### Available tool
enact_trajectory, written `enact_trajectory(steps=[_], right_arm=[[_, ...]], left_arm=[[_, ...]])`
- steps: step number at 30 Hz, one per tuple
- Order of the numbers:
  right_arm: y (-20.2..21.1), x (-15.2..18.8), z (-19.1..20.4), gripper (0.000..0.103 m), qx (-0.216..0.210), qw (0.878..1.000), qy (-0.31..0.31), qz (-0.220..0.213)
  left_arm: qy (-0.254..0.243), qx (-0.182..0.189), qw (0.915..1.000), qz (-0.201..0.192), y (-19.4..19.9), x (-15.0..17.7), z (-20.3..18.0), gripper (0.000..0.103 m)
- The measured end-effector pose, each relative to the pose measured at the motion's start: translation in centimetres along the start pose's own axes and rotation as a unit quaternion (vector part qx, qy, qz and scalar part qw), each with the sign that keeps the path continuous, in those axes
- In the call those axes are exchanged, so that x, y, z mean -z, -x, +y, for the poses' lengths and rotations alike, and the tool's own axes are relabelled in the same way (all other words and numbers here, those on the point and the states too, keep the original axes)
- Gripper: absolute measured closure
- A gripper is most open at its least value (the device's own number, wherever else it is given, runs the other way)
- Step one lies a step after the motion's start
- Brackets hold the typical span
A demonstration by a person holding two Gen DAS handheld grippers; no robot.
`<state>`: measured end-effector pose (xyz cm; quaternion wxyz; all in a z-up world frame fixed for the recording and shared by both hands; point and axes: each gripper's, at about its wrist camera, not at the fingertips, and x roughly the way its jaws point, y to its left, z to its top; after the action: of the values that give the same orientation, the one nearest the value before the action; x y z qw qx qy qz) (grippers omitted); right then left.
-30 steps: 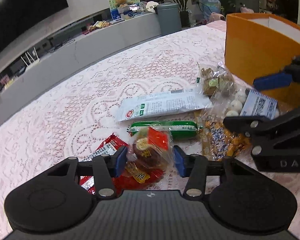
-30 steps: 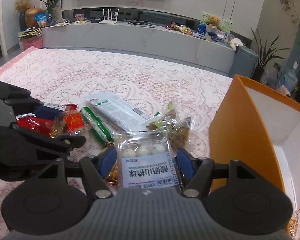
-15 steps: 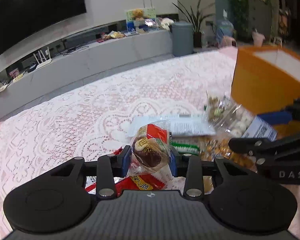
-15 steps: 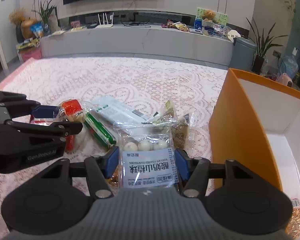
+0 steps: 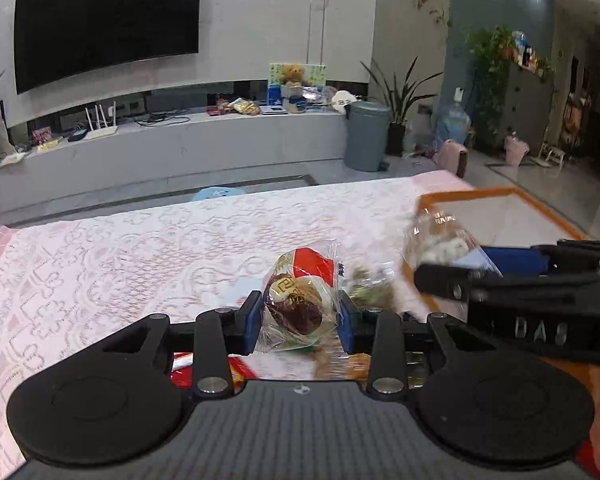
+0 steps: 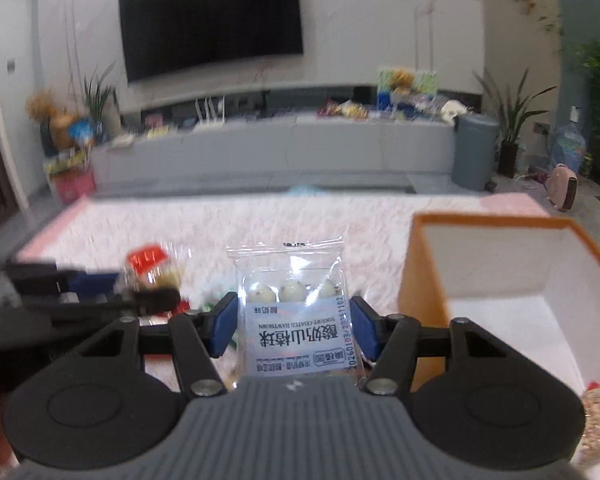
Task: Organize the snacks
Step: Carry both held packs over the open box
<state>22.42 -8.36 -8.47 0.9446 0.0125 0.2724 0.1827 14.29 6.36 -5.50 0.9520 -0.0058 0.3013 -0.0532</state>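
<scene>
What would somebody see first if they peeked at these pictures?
Probably the two snacks held up above the pink lace tablecloth: the left gripper pinches a clear-wrapped brown pastry, and the right gripper holds a bag of white hawthorn balls. Next, the big orange box, open at the top and white inside, at the right.

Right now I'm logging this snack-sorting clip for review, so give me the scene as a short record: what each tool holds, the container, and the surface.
left tool: shut on a clear-wrapped brown pastry, lifted off the table
right tool: shut on a bag of yogurt-coated hawthorn balls, also lifted
container: orange box, open top, white inside, to the right of the right tool
box contents: a snack shows at its lower right corner; the rest is hidden
surface: pink lace tablecloth
left on table: red packet under the left tool; others blurred
</scene>
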Motion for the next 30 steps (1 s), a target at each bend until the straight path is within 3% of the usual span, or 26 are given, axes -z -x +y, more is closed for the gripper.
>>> enact_trajectory(steps=[9,13,17,20,25,30], right_arm=[[6.4,-3.4,-3.5,0.045,-0.004,0.999,-0.031,0.009],[8.2,-4.7,-6.1,0.045,0.004,0.999,-0.034,0.027],[10.2,-6.1,-9.0,0.045,0.028,0.999,-0.030,0.035],[11.2,-6.6,-10.7,0.044,0.051,0.997,0.000,0.049],[10.1,-5.9,-13.7,0.044,0.082,0.990,0.049,0.100],[7.4,-4.3,-16.3,0.044,0.066,0.983,0.064,0.162]], left_arm=[[0.004,0.054,0.9985,0.004,3.8,-2.9,-3.9,0.061],[0.003,0.074,0.9972,0.014,3.6,-4.2,-5.9,0.061],[-0.031,0.090,0.9953,0.021,2.7,-5.0,-9.4,0.061],[-0.053,0.123,0.9901,0.040,1.2,-5.5,-12.1,0.061],[-0.124,0.141,0.9786,0.084,-2.2,-5.5,-16.2,0.061],[-0.167,0.153,0.9642,0.137,-5.5,-4.5,-18.4,0.061]])
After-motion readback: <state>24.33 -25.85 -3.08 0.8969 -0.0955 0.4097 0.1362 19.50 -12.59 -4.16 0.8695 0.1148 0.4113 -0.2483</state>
